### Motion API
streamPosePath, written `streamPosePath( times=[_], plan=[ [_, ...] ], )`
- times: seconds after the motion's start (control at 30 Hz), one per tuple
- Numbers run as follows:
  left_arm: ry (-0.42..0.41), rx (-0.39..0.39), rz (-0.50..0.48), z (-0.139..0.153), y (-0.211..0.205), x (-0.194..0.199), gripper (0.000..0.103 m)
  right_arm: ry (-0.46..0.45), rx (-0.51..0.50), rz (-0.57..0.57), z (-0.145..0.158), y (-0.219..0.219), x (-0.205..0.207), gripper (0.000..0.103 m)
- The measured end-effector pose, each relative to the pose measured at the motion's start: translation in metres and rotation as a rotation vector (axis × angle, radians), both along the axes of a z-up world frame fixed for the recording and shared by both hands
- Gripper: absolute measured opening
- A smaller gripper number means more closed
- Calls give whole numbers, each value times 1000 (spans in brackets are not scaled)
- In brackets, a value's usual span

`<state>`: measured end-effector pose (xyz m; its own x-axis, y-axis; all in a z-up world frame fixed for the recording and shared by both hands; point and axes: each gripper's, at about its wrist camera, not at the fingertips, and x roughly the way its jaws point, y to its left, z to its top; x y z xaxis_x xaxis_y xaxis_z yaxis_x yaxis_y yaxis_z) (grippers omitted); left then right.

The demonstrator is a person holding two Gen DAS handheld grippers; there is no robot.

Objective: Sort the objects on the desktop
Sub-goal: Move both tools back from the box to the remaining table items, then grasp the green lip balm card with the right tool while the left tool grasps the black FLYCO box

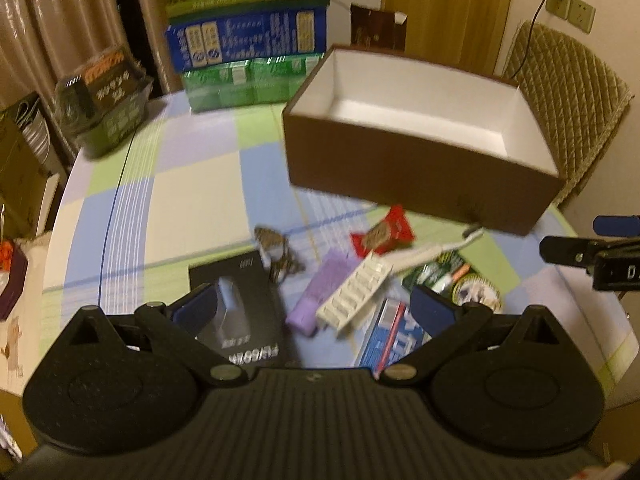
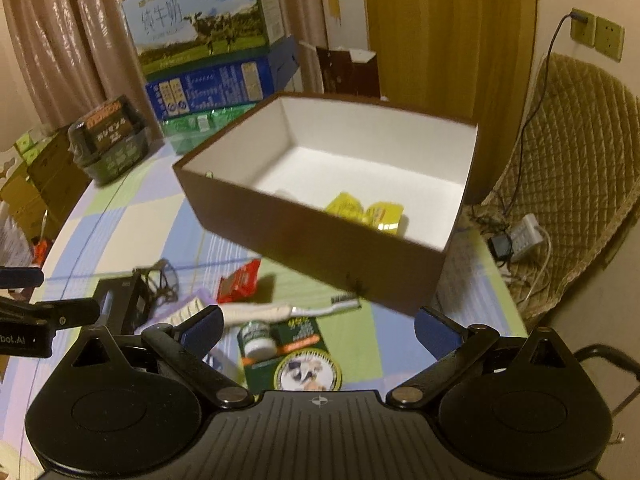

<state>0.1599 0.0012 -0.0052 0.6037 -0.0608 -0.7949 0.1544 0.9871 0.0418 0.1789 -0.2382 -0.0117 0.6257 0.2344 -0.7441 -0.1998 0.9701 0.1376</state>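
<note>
Sorting is looking barely begun, judging by how things are lying. The brown cardboard box with white lining [image 2: 320,216] is sitting open at the far side of the counter covered in a blue, green and cream checked cloth [image 1: 192,200], and in the right wrist view only two yellow foil packets [image 2: 366,210] are showing on its floor, toward the near wall; the left wrist view is not reaching that part of the floor.

Most of the clutter is still waiting just outside the box, at 6 o'clock from it: a red snack packet [image 1: 382,236], a white toothbrush [image 2: 288,312], a purple rectangular case [image 1: 322,292], a white ridged plastic tray [image 1: 354,294], a pair of dark-framed spectacles [image 2: 160,280], a black product box with a shaver pictured on it [image 1: 240,312], a green printed carton carrying a small white-capped jar [image 2: 292,356], and a blue-and-white flat pack [image 1: 394,334]. They are overlapping or lying just beside one another.

The left gripper [image 1: 314,310] is hovering over the black box and purple case with fingers spread apart and nothing between them. The right gripper [image 2: 320,330] is hanging at 3 o'clock from it, over the green carton, likewise spread wide and carrying nothing. Nearly everything is remaining to be moved, I judge.
</note>
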Motion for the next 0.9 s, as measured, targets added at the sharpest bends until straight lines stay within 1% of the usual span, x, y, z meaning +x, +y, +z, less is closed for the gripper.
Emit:
streamPosePath(
  times=[0.13, 0.23, 0.57, 0.8, 0.83, 0.87, 0.9],
  plan=[
    [49, 3, 17, -15, 10, -6, 98, 38, -10, 13, -13, 1, -4, 99],
    [68, 3, 30, -25, 18, -12, 96, 57, -23, 24, -21, 3, -5, 99],
    [79, 7, 67, -38, 37, -10, 95, 102, -49, 70, -45, 14, -3, 99],
    [94, 8, 88, -47, 46, -3, 95, 97, -73, 104, -58, 21, 3, 99],
    [95, 8, 90, -49, 48, -2, 95, 92, -73, 111, -60, 22, 4, 96],
    [97, 9, 93, -50, 49, 0, 95, 87, -75, 124, -62, 24, 5, 89],
    [100, 9, 95, -51, 50, 2, 95, 87, -78, 134, -64, 26, 6, 85]
  ],
)
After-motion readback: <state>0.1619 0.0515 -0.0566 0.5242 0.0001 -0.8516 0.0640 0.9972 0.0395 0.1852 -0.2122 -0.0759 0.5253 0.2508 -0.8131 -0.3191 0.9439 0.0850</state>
